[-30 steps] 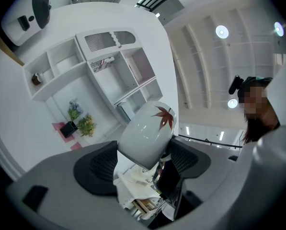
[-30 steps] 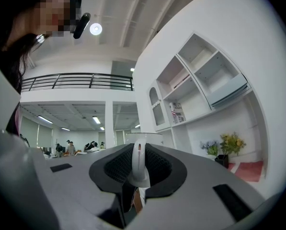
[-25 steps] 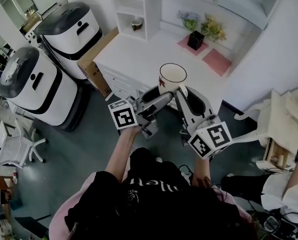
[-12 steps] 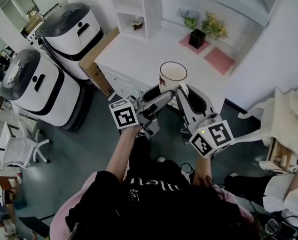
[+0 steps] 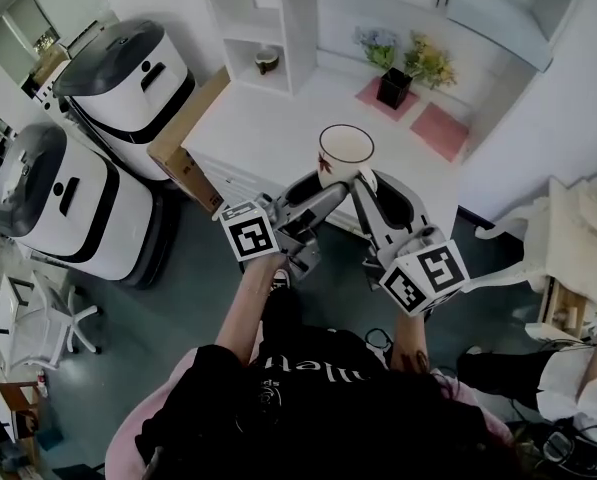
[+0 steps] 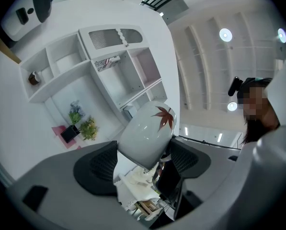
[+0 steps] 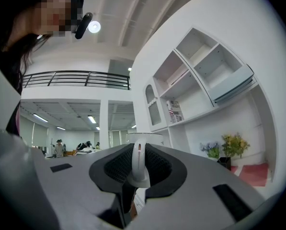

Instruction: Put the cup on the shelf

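Over the white surface [image 5: 278, 118], short of the shelf [image 5: 300, 28], holding the cup [image 5: 346, 155] aloft: pinching its body with the left gripper [image 6: 143, 153] jaws, nipping its handle with the right gripper [image 7: 138, 167] jaws.

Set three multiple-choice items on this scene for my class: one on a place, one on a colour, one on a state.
1. Where does the black plant pot stand?
A) on a pink mat on the white counter
B) in a shelf cubby
C) on the floor

2. What colour is the leaf on the white ceramic cup?
A) blue
B) red
C) green

3. The right hand-held gripper is:
A) open, empty
B) shut on a box
C) shut on the cup's handle

Answers:
1 A, the mat shows under the pot in the head view.
2 B, the left gripper view shows a red leaf.
3 C, the handle sits clamped between its jaws.
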A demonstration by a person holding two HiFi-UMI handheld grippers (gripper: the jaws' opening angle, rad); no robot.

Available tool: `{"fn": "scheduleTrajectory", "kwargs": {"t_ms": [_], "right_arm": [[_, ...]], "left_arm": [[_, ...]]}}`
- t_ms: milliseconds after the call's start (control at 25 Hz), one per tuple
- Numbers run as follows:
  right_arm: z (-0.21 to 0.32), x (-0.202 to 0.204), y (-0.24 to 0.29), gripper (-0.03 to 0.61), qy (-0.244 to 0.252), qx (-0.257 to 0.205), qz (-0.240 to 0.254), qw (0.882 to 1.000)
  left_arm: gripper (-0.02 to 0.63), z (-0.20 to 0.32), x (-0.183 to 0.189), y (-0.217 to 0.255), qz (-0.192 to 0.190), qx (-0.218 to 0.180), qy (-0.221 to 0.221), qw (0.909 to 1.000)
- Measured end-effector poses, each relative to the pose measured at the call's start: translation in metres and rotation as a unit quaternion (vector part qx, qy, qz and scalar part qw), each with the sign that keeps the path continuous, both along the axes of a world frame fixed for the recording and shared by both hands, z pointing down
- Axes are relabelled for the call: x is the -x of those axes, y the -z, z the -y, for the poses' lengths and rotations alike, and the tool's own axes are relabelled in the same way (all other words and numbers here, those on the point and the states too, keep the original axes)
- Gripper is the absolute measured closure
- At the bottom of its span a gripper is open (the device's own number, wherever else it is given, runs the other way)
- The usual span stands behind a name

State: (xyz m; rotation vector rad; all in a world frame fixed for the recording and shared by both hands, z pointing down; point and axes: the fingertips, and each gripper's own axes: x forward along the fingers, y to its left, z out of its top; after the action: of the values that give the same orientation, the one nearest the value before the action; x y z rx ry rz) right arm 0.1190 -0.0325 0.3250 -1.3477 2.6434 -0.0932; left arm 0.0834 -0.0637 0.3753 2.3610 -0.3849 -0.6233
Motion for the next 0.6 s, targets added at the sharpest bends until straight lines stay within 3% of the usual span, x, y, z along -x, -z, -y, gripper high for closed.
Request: {"fn": "scheduleTrajectory", "kwargs": {"t_ms": [600], "right_arm": [[0.143, 0.113, 0.012, 0.489, -0.044, 0.000, -0.012, 0.999]], "left_arm": [[0.270, 0.147, 0.108, 0.012, -0.012, -0.002, -0.043, 0.9990]]}}
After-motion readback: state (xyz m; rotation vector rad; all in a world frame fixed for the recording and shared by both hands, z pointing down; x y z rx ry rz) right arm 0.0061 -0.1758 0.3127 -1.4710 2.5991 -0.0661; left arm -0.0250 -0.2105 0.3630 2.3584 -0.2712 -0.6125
